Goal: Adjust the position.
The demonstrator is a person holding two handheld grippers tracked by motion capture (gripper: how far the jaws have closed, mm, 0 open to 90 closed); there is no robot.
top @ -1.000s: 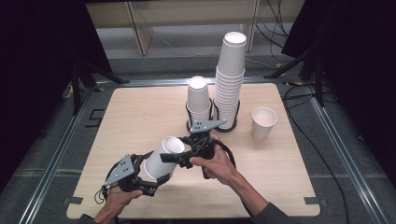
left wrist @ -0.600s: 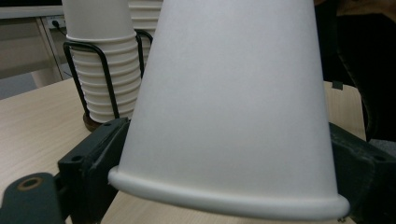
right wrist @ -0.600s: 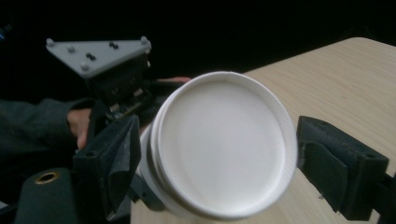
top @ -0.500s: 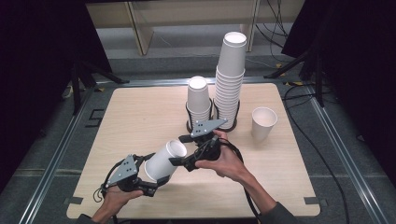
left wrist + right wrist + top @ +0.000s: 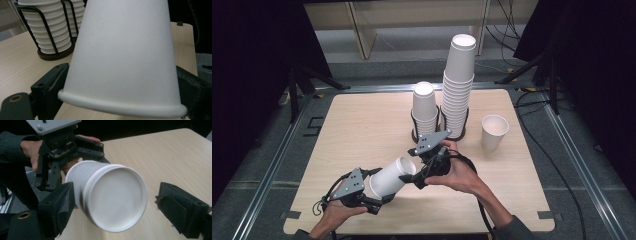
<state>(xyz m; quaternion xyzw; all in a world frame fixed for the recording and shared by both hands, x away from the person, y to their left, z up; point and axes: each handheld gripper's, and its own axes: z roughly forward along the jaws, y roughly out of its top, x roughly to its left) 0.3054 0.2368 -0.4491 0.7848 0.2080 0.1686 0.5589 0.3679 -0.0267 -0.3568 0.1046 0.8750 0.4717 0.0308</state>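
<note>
Left gripper (image 5: pixel 379 197) is clamping a paper cup (image 5: pixel 392 176) by its rim end, tilted above the table (image 5: pixel 362 130); right gripper (image 5: pixel 417 176) is gaping wide around its base. Being light and crushable, it's wanting a gentle squeeze near that stiffer bottom

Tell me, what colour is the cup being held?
Plain white cup, clearest in the right gripper view.

The left claw (image 5: pixel 379 192) is clamped tight, its hand low at the near edge. The right claw (image 5: pixel 422 172) stands spread wide, pointing toward the left one.
</note>
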